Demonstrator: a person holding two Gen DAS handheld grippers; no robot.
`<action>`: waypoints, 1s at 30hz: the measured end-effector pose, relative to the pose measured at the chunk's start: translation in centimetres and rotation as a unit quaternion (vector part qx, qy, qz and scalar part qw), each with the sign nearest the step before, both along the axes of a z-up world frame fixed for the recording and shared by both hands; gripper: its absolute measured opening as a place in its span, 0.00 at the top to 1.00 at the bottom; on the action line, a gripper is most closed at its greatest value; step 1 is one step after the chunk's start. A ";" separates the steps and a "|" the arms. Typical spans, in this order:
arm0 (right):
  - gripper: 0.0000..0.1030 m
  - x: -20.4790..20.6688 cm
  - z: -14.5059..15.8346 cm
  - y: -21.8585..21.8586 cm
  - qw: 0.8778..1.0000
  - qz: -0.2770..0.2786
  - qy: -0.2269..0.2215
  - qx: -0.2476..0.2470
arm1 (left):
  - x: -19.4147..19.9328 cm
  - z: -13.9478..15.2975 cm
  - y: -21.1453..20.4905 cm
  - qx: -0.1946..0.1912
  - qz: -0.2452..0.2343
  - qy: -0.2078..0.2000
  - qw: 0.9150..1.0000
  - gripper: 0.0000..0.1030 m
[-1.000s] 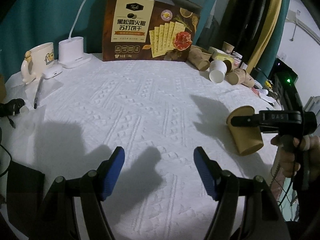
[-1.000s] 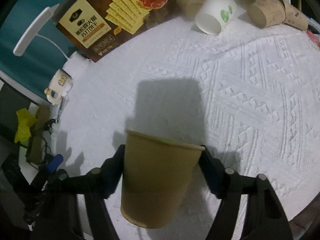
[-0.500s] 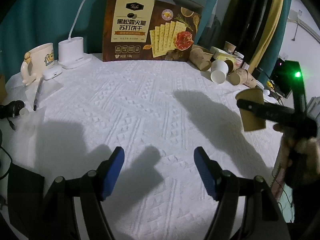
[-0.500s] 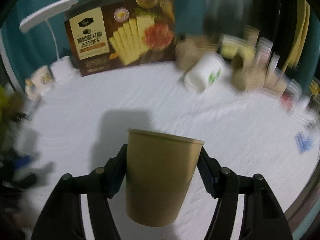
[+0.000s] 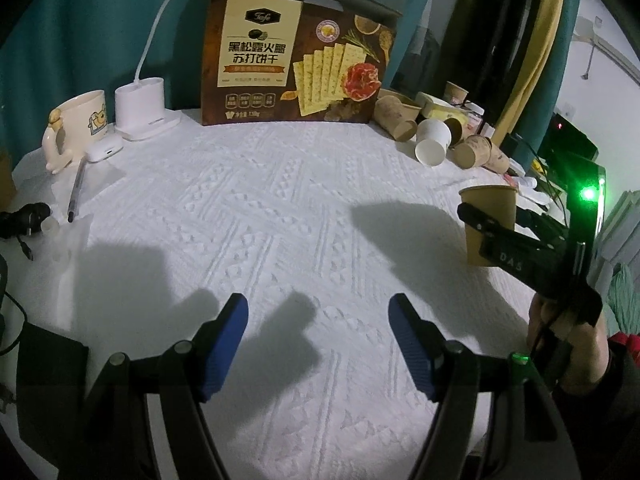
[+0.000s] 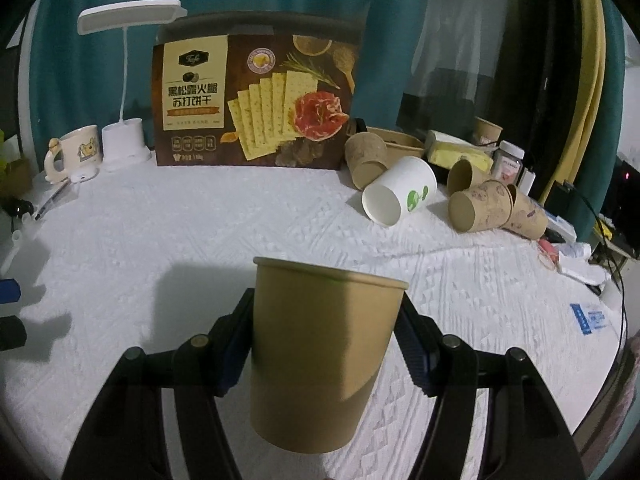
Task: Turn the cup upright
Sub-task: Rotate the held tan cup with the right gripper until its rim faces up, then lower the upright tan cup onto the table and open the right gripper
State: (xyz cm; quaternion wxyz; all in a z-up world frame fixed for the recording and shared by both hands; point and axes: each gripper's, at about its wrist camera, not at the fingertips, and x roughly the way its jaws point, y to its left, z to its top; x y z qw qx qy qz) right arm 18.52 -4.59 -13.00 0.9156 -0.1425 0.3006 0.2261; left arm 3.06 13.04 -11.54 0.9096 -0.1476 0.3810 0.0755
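A plain brown paper cup (image 6: 324,356) is held upright, rim up, between the blue pads of my right gripper (image 6: 326,344), a little above the white cloth. The same cup (image 5: 489,216) shows in the left wrist view at the right edge of the table, with the right gripper (image 5: 500,240) shut around it. My left gripper (image 5: 318,340) is open and empty, low over the near middle of the cloth.
A cracker box (image 6: 256,100) stands at the back. Several paper cups lie on their sides at the back right, among them a white one (image 6: 400,196). A mug (image 5: 76,128), a white lamp base (image 5: 142,108) and a pen (image 5: 76,190) are at the back left.
My right gripper has turned the cup from tilted to upright and levelled out, and the cup sits lower toward the cloth. The left gripper has not moved.
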 end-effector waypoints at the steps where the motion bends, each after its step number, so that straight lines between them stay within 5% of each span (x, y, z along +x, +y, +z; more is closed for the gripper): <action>1: 0.39 -0.2 0.0 -0.2 1.000 0.001 -0.002 0.005 | 0.0 0.1 -0.2 0.001 -0.002 -0.001 1.000 0.29; 30: 0.39 -5.5 -1.8 -4.6 0.999 0.008 0.022 0.029 | -2.3 0.3 -4.7 0.010 -0.044 0.001 0.999 0.29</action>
